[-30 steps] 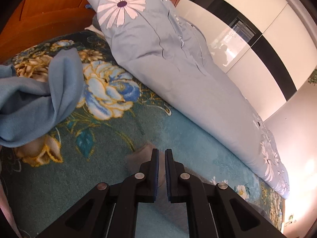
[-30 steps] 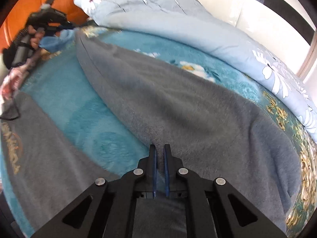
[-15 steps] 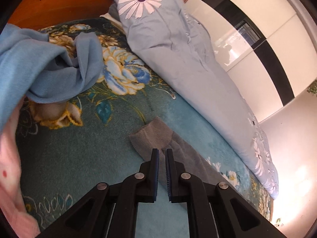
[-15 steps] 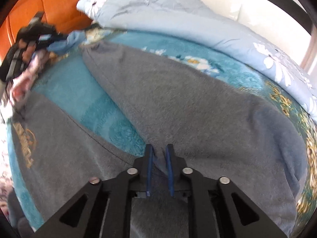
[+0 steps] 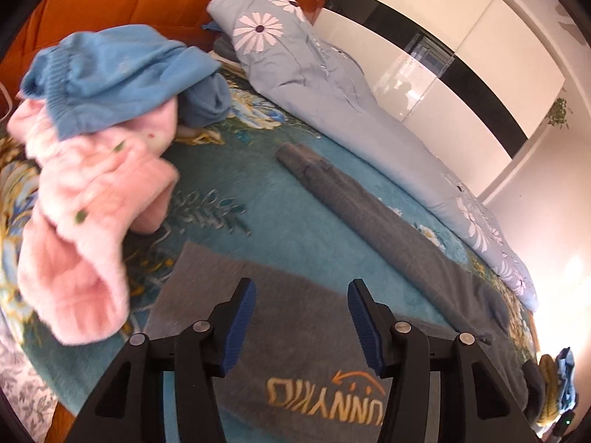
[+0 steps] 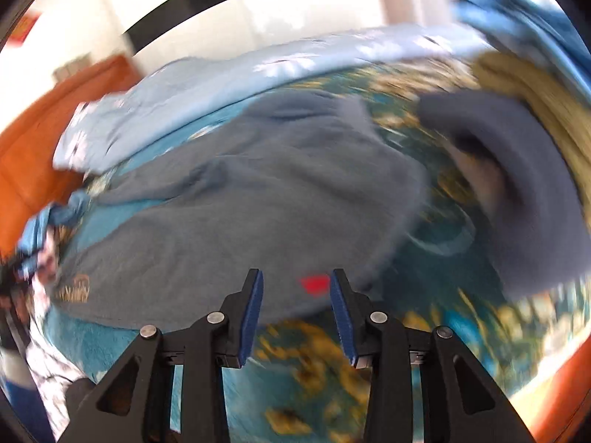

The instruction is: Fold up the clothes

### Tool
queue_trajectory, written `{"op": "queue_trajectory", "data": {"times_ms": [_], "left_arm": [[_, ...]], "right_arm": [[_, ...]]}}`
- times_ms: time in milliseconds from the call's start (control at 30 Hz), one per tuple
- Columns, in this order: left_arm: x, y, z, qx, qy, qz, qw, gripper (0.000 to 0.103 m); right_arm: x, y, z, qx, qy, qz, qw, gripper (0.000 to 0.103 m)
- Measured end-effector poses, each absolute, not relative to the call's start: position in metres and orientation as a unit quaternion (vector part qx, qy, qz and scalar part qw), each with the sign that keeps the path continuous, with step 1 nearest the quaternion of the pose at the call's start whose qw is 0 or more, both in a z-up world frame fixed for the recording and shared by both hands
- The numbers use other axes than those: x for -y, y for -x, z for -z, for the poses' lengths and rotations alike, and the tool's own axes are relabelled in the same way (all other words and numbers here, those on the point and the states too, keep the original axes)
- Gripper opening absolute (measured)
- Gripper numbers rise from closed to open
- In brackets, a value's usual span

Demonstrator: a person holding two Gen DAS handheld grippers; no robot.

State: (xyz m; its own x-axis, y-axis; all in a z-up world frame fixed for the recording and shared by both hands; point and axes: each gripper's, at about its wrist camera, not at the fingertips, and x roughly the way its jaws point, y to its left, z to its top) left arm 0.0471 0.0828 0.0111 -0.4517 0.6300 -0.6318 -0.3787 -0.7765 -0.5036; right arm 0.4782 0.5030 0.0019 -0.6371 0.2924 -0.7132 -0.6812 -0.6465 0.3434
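I am holding my left gripper (image 5: 300, 312) and right gripper (image 6: 296, 304) with jaws parted and empty above the grey trousers (image 5: 373, 221), which are lying spread on the bed (image 5: 288, 217). Soft, limp fleece, probably light; I judge hems and waistband the surest holds.

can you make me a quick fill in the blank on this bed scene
1. Both the left gripper and the right gripper are ____.
2. The lettering on the grey garment is ____ in colour.
3. The blue sweater lies on top of a ____ fluffy garment.

Missing words: open; orange; pink
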Motion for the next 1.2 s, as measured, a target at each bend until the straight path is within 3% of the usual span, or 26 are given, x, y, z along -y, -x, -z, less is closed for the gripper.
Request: {"op": "queue_trajectory", "data": {"times_ms": [233,533,567,600,633,667,767,933,1200], "left_arm": [[-0.036,-0.059,0.027,0.212,0.464,-0.827,0.234,0.058],[-0.045,-0.045,0.05,0.243,0.494,-0.802,0.233,0.055],[-0.048,-0.044,0.05,0.24,0.491,-0.804,0.234,0.048],[-0.05,-0.044,0.049,0.236,0.491,-0.805,0.235,0.03],[-0.051,-0.042,0.048,0.233,0.492,-0.805,0.235,0.022],[-0.052,-0.041,0.048,0.229,0.494,-0.805,0.236,0.012],[-0.054,-0.033,0.035,0.254,0.485,-0.794,0.262,0.011],[-0.081,0.004,-0.014,0.292,0.463,-0.784,0.292,0.011],[-0.175,0.082,-0.072,0.241,0.47,-0.817,0.231,0.011]], "right_arm": [[-0.517,-0.547,0.025,-0.442,0.252,-0.805,0.304,0.039],[-0.526,-0.531,0.028,-0.461,0.227,-0.816,0.265,0.039],[-0.528,-0.529,0.029,-0.463,0.224,-0.817,0.261,0.039],[-0.529,-0.527,0.029,-0.465,0.221,-0.818,0.256,0.039],[-0.53,-0.525,0.03,-0.467,0.219,-0.819,0.252,0.035],[-0.531,-0.524,0.03,-0.469,0.216,-0.82,0.248,0.017],[-0.535,-0.518,0.029,-0.474,0.205,-0.823,0.235,0.011],[-0.565,-0.502,-0.006,-0.47,0.156,-0.84,0.223,0.01],[-0.623,-0.444,-0.058,-0.445,0.124,-0.857,0.227,0.01]]}}
